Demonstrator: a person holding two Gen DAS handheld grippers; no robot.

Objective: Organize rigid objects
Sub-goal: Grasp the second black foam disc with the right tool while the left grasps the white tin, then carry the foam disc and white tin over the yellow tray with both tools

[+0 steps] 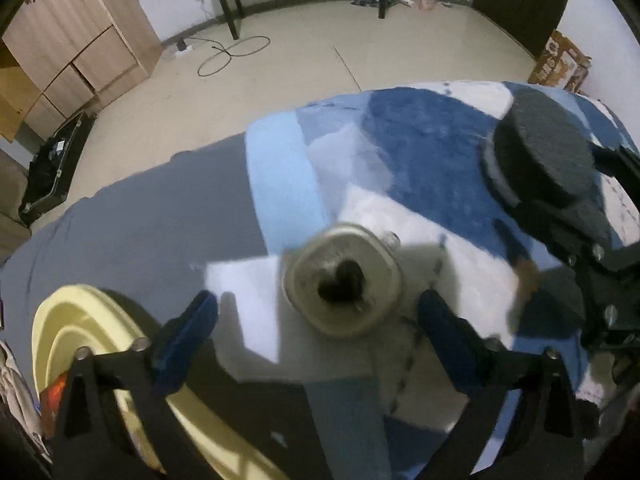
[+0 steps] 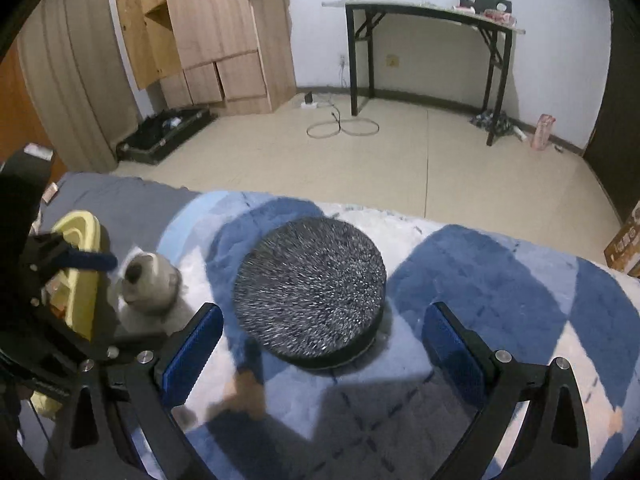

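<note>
A small pale jar point(image 1: 342, 280) with a rounded square top and a dark heart-shaped mark stands on the blue and white blanket point(image 1: 420, 148). My left gripper point(image 1: 318, 300) points down at it and is open, a blue pad on either side and clear of the jar. A round, dark, speckled disc point(image 2: 310, 292) lies on the blanket between the fingers of my right gripper point(image 2: 324, 312), which is open with gaps on both sides. In the right wrist view the jar point(image 2: 146, 280) sits left of the disc, under the left gripper's finger point(image 2: 92, 260).
A pale yellow basin point(image 1: 72, 336) sits on the grey sheet point(image 1: 160, 220), left of the jar. A small blurred tan object point(image 2: 244, 392) lies near the right gripper's left finger. Beyond the bed edge are bare floor, a wooden wardrobe point(image 2: 216, 28), a black table point(image 2: 432, 16) and an open black case point(image 2: 168, 132).
</note>
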